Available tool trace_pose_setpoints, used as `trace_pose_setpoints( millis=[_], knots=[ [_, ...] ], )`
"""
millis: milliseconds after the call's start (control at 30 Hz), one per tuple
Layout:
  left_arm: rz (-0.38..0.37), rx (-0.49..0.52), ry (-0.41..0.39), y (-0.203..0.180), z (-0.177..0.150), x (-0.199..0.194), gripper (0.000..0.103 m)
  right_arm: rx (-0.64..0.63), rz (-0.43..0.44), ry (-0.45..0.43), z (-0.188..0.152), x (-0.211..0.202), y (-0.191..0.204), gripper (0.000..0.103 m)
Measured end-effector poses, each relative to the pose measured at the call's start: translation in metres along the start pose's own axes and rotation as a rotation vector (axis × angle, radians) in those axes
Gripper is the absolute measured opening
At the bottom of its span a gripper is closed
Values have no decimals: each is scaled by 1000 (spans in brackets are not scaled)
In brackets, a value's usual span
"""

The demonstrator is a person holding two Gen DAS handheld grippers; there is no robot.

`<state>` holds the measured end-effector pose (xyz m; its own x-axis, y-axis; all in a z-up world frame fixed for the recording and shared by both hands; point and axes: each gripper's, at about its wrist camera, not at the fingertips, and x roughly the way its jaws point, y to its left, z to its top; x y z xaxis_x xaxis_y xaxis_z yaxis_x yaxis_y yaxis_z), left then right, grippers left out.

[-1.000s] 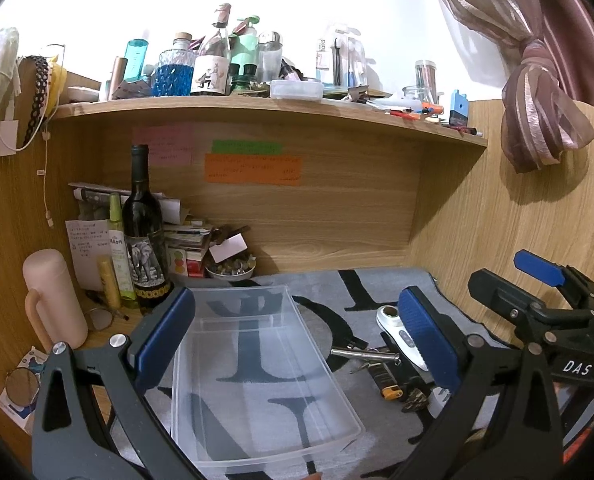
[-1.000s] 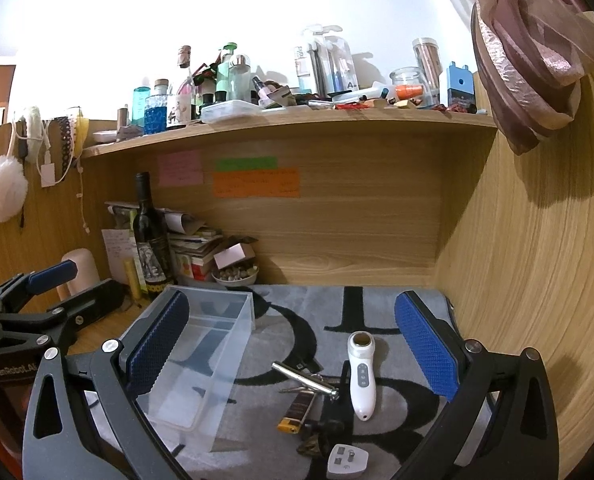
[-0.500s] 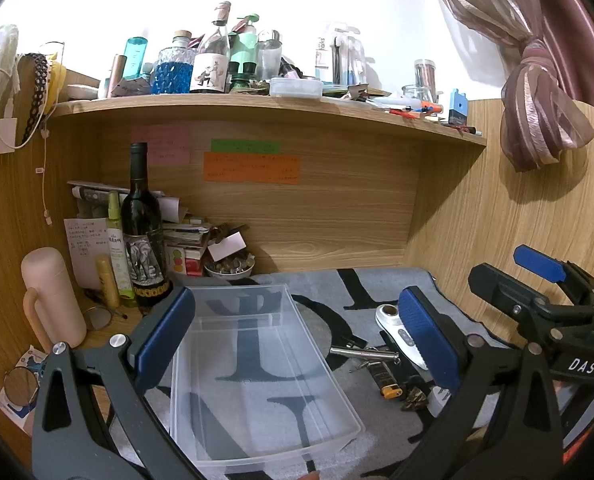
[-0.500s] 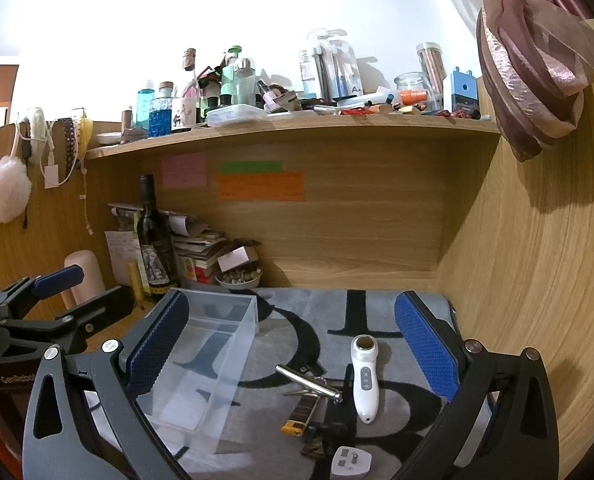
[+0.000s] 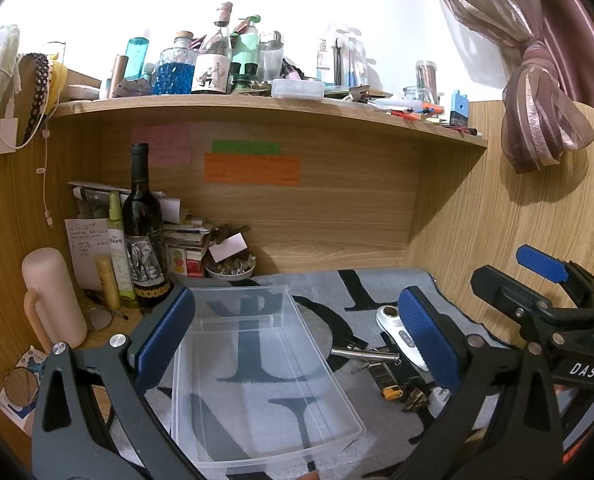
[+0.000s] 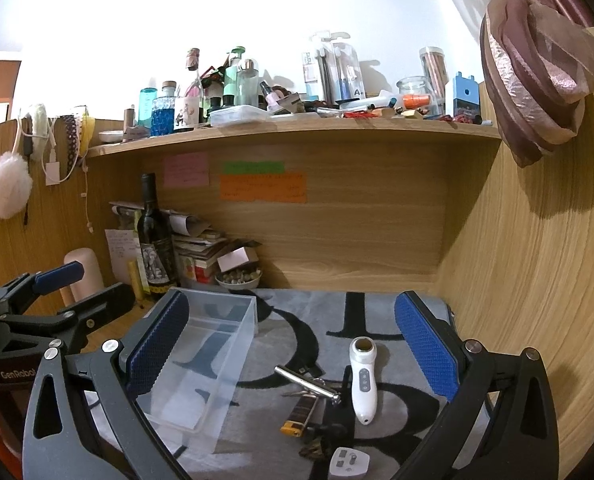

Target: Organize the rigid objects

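Note:
A clear plastic bin [image 5: 257, 372] lies empty on the grey patterned mat [image 5: 337, 296]; it also shows in the right wrist view [image 6: 201, 364]. Right of it lie a white handheld device [image 6: 363, 380], a metal rod [image 6: 307, 383], a brown lighter with a yellow end [image 6: 301, 416], a dark key bunch [image 6: 321, 440] and a white plug [image 6: 347, 464]. My left gripper [image 5: 297, 340] is open above the bin. My right gripper [image 6: 293, 348] is open above the loose items. Neither holds anything.
A wine bottle [image 5: 143, 232], small bottles, a pink flask [image 5: 51, 300], stacked papers and a bowl of stones [image 5: 231, 268] crowd the back left corner. A cluttered wooden shelf [image 5: 257, 104] runs overhead. A wooden wall [image 6: 537, 280] closes the right side.
Both grippers have shifted only slightly; the view has risen a little. Nothing was picked up or moved.

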<state>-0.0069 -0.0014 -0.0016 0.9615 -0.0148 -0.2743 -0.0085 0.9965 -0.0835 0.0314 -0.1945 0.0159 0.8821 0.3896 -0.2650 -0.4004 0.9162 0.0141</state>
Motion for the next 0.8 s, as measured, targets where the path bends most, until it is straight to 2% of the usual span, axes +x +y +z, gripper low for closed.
trace_pose_setpoints(
  millis=[333,500,733,767,800],
  knots=[
    [-7,0,13,1,1,2,103,13,3,6,-1,2,-5,103],
    [-75,-45,62,7,3,10,103,28,7,23,-2,8,-9,103],
    [26,-24,97,20,-7,23,102,15,-7,70,-12,27,-11,103],
    [40,-26,109,25,-9,27,102,13,-12,84,-14,32,-12,103],
    [56,-30,127,31,-11,30,96,14,-17,98,-15,36,-13,103]
  ],
)
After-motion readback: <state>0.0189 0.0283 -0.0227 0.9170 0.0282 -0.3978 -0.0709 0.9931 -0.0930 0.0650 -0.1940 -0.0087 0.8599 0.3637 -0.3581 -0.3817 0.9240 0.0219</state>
